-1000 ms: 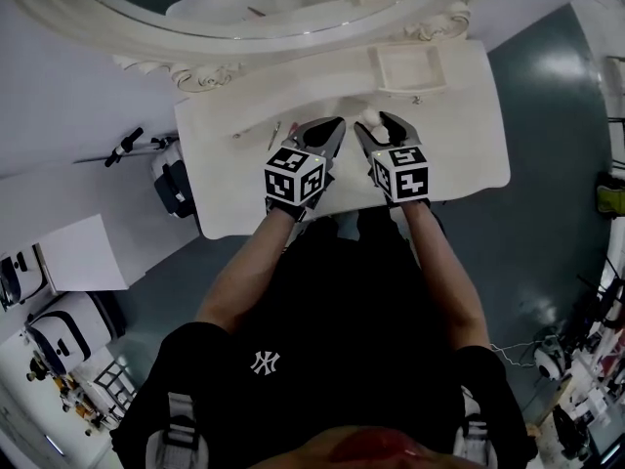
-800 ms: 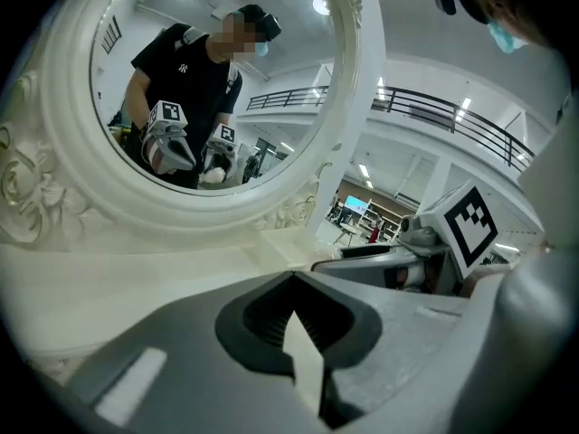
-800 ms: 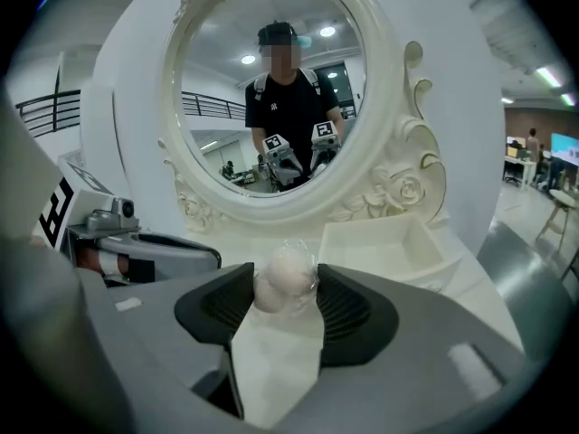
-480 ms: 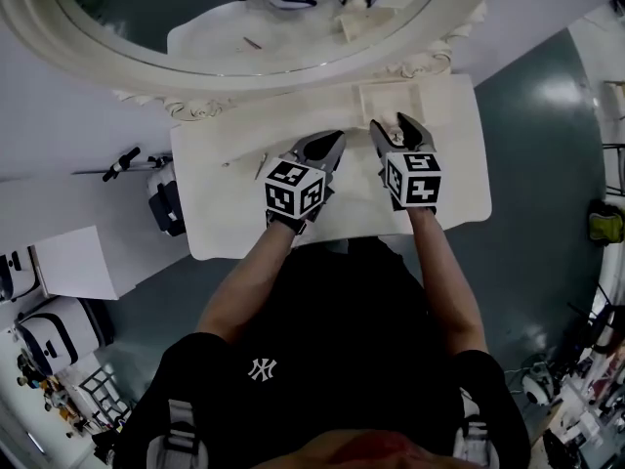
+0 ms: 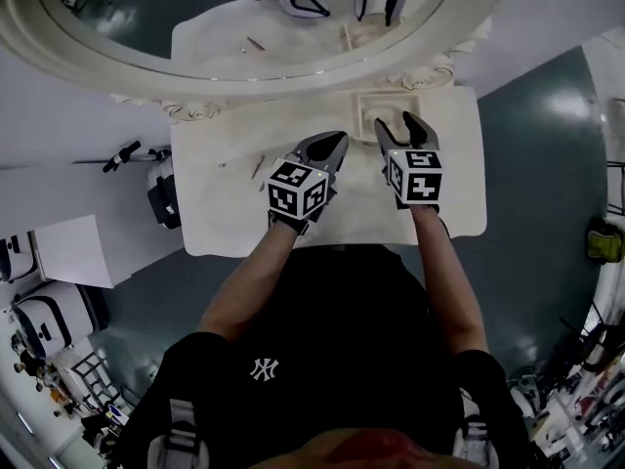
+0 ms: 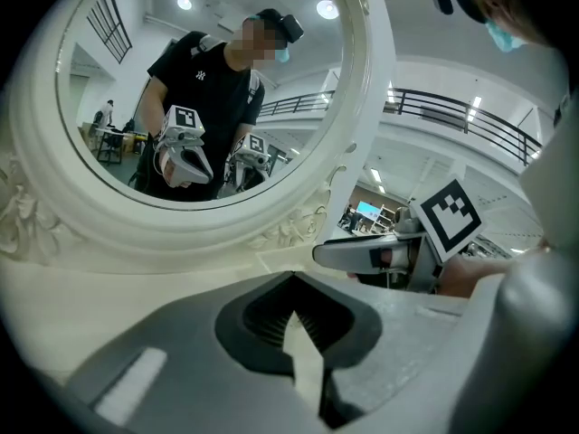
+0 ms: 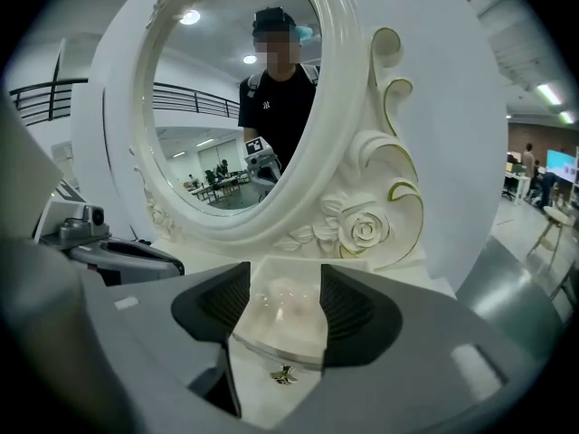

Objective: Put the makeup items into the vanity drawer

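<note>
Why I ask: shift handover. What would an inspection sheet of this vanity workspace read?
Surface: white vanity top, mostly bare.
Job's things: small drawer open, pale round item inside; slim stick lies out on the top.
Clutter: nothing seen.
Grippers: left gripper shut, empty; right gripper open over the drawer, jaws just been opening, pads touching nothing.
Cables: nothing seen.
Surroundings: oval mirror behind; white cases on the floor.

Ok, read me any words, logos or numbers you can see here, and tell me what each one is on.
"NY": white interlocked-letter logo on the chest of the person's black shirt.
Marker cubes: black-and-white square patterns only, no letters or numbers.
Background screen: too small and blurred to read.
</note>
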`<state>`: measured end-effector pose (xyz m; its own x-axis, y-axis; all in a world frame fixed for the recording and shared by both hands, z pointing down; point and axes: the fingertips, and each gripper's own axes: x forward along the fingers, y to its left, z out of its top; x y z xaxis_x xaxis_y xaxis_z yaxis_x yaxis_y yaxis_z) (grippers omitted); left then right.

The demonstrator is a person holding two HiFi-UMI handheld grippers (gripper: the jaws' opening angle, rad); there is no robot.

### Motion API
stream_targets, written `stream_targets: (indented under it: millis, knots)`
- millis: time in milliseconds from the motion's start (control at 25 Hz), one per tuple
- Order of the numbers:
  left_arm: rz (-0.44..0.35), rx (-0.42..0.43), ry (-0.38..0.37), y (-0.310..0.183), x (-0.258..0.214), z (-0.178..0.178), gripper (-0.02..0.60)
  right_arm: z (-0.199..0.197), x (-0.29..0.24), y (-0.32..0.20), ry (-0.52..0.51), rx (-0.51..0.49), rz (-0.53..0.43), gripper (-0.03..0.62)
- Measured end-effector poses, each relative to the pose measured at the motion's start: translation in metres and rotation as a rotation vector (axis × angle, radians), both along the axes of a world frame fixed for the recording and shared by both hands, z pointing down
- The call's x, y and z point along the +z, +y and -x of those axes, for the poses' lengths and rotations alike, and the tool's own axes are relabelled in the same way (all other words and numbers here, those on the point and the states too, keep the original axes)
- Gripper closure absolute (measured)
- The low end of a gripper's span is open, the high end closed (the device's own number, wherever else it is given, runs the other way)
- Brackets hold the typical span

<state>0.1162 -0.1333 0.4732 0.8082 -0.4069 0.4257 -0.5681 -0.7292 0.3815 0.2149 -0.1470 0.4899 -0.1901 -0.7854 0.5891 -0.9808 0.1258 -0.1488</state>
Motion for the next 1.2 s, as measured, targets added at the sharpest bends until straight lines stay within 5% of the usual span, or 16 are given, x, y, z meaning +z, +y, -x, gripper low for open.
stream_targets:
  millis: [480,840,1200]
  knots:
    - [0.02,-0.043,-0.007,0.002,0.009,0.014,0.58,0.017,-0.015,-0.002,0.002,-0.038,-0.061,0.363]
    - [0.028,-0.081,-0.012,0.012,0.014,0.06,0.58,0.082,-0.043,0.007,0.054,-0.141,-0.181,0.475]
    - [0.036,-0.115,-0.029,0.029,0.019,0.122,0.58,0.159,-0.033,0.026,0.044,-0.226,-0.157,0.535]
